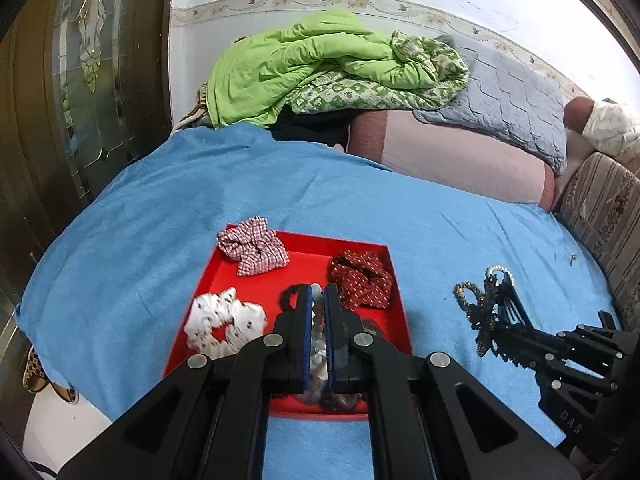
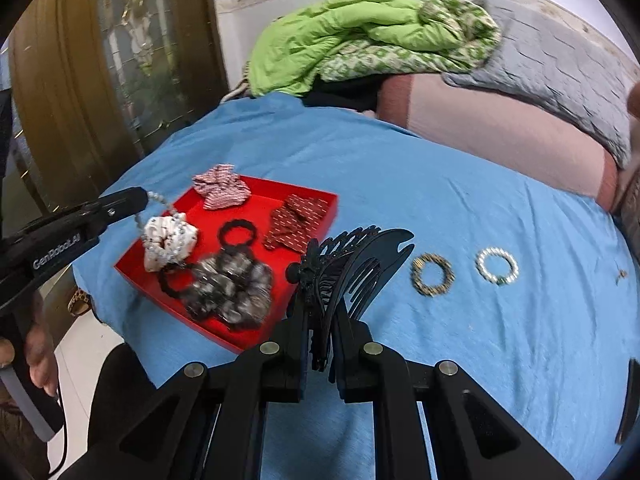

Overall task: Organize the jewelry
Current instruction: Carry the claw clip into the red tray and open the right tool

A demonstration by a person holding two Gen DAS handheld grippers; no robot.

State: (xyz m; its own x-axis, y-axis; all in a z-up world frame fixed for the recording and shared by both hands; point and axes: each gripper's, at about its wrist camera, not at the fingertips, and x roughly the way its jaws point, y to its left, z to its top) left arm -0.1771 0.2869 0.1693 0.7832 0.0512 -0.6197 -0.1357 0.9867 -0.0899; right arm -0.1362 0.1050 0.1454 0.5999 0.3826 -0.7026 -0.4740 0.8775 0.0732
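Right gripper is clamped on a black claw clip, holding it up just right of the red tray. Left gripper is pinched on a pearl bead bracelet that dangles over the tray, right above the white scrunchie.

My take on doing this well: I'd lower the bracelet onto bare red floor before letting go, not on the scrunchie, so the beads don't snag. The clip needs a free spot too, and the near corner is crowded by the grey scrunchie and black hair ties. I'd aim further back, between the dark red scrunchie and the checked one.

Still out on the blue bedsheet: a gold beaded bracelet and a pearl one, side by side.

Beyond that there's a pink bolster, a green quilt, a grey pillow, and a glass-panelled door off to the left.
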